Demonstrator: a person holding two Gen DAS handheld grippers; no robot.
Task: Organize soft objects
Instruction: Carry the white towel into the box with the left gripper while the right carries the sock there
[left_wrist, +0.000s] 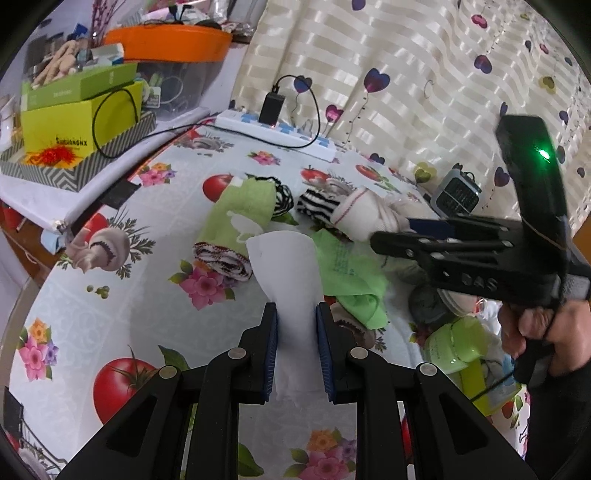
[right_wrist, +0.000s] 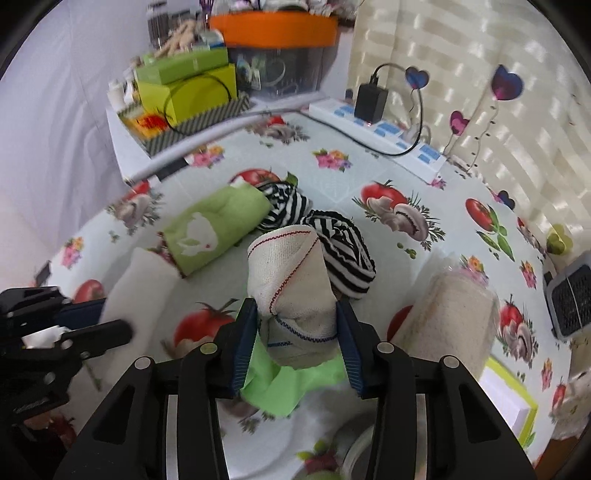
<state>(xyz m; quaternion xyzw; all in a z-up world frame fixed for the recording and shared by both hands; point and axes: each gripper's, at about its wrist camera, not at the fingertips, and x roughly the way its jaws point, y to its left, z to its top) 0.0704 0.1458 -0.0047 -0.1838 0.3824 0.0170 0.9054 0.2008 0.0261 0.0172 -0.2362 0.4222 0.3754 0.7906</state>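
Note:
My left gripper (left_wrist: 297, 325) is shut on a white soft roll (left_wrist: 288, 266) that stands up between its blue pads; in the right wrist view this gripper (right_wrist: 107, 317) and its roll (right_wrist: 140, 288) are at the left. The pads of my right gripper (right_wrist: 295, 325) press both sides of a white cloth roll with red stitching (right_wrist: 291, 273), which rests on a light green cloth (right_wrist: 280, 384). Behind lie a green towel with a white rabbit (right_wrist: 210, 229) and striped black-and-white cloths (right_wrist: 347, 251). In the left wrist view the right gripper (left_wrist: 395, 230) reaches in from the right.
A beige roll in plastic (right_wrist: 450, 317) stands at the right. A power strip with a charger (left_wrist: 277, 129) runs along the curtain. Green boxes (left_wrist: 81, 114) and an orange-lidded tub (left_wrist: 170, 40) crowd the back left. A small grey heater (right_wrist: 572, 295) and a green jar (left_wrist: 454, 343) sit to the right.

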